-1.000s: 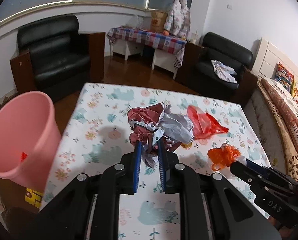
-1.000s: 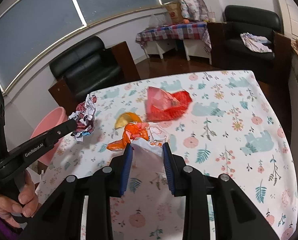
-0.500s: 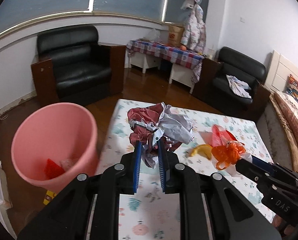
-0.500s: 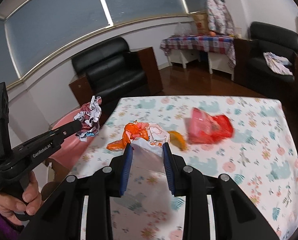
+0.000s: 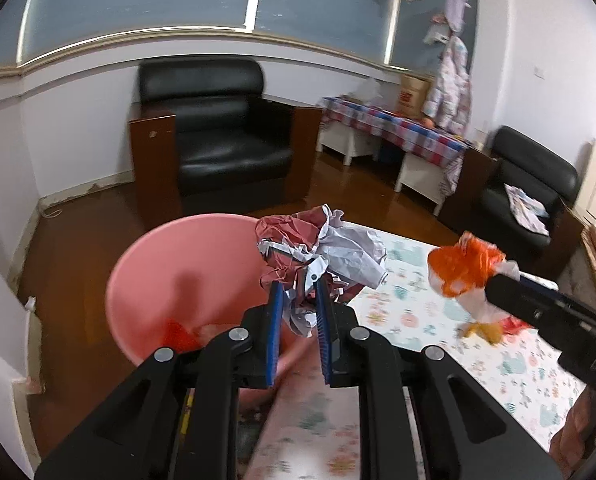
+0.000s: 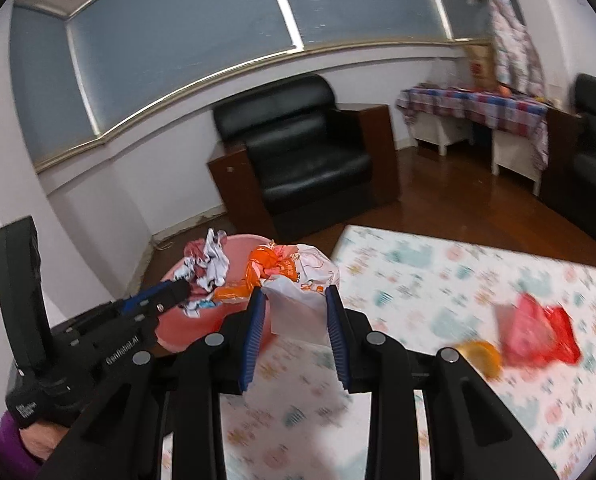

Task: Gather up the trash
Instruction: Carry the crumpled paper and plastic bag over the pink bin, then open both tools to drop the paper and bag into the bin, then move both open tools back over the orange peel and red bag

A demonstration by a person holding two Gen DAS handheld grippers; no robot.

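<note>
My left gripper (image 5: 298,286) is shut on a crumpled red and white paper wad (image 5: 322,252) and holds it over the near rim of the pink bin (image 5: 169,276). In the right wrist view the same wad (image 6: 207,260) hangs over the bin (image 6: 185,324). My right gripper (image 6: 295,294) is shut on an orange and white plastic bag (image 6: 293,268), held in the air just beside the bin's rim; the bag also shows in the left wrist view (image 5: 464,266). A red plastic bag (image 6: 538,334) and a yellow peel (image 6: 480,356) lie on the table.
The floral tablecloth table (image 6: 438,280) lies to the right of the bin. Red scraps (image 5: 177,334) lie inside the bin. A black armchair (image 5: 213,140) stands behind it, and a second black chair (image 5: 526,184) and a checked side table (image 5: 394,128) stand farther right.
Both grippers have swung left with their loads, from over the table toward the pink bin. The paper wad is now above the bin's rim.
</note>
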